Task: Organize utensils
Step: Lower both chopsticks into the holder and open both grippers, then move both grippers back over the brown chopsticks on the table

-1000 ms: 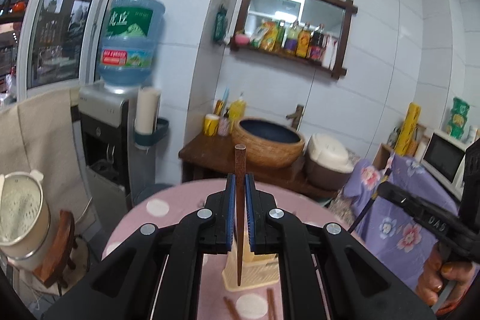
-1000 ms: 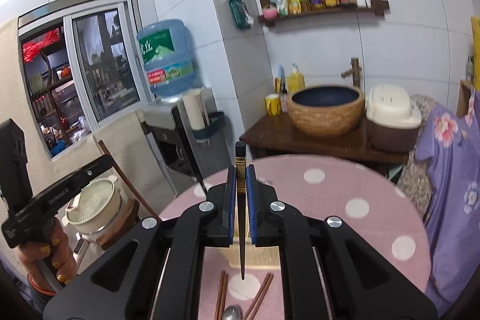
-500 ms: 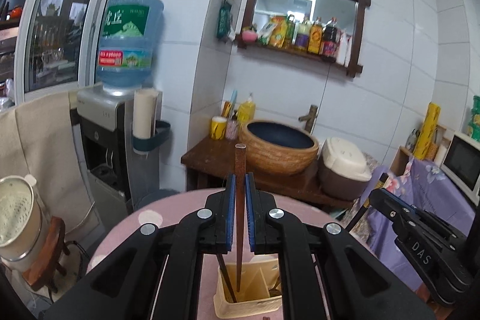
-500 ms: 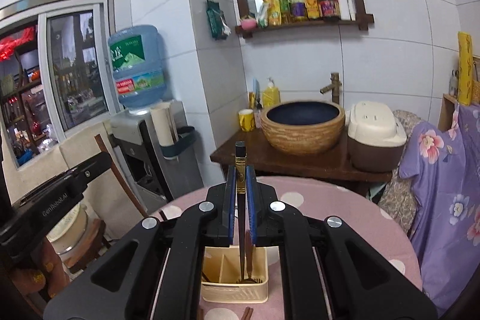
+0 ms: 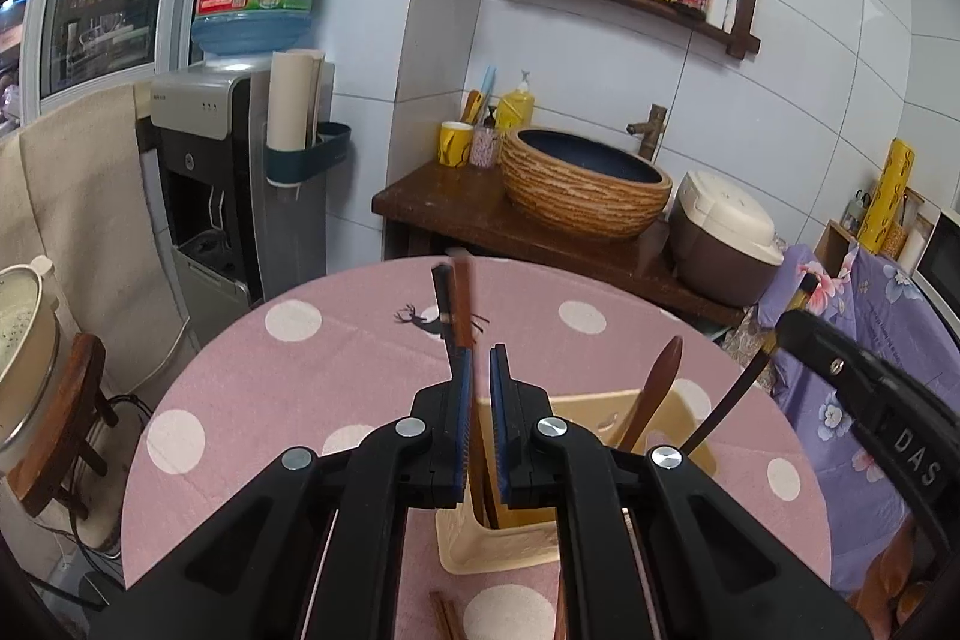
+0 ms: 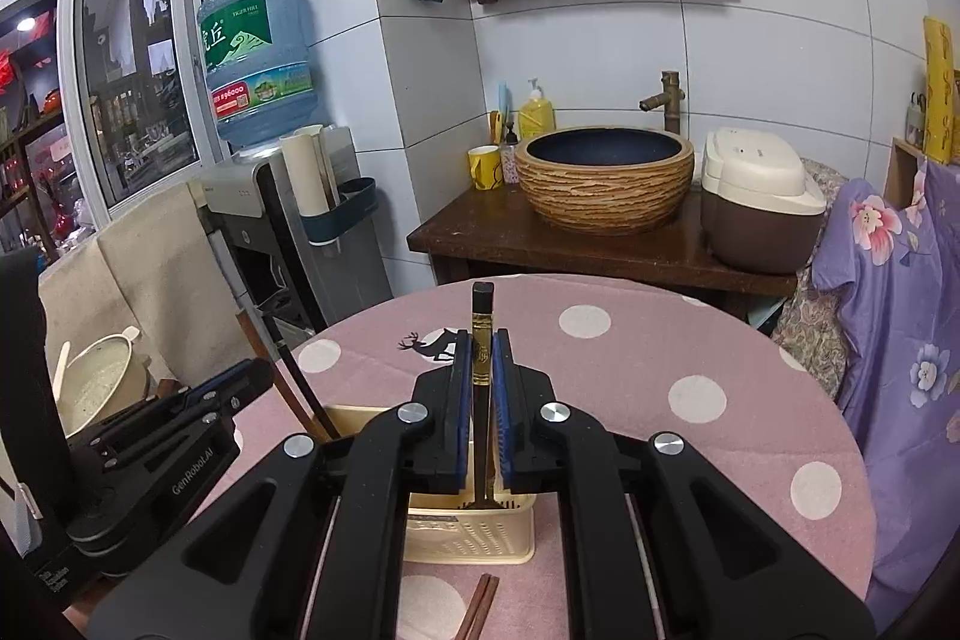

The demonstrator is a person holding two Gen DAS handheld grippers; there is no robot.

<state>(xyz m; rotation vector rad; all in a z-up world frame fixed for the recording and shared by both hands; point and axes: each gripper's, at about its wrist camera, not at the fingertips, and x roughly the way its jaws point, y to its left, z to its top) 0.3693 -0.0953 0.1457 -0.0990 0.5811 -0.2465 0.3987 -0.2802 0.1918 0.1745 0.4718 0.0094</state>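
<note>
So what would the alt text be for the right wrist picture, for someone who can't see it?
A black two-finger gripper clamps a dark chopstick upright over a cream slotted utensil basket on a round pink polka-dot table. A second handheld gripper sits at the left, and a basin and a water dispenser stand behind.

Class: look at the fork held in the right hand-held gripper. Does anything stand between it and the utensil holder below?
Nothing visible does. The right hand-held gripper holds the fork upright, and its tines already reach into an open compartment of the holder.
</note>
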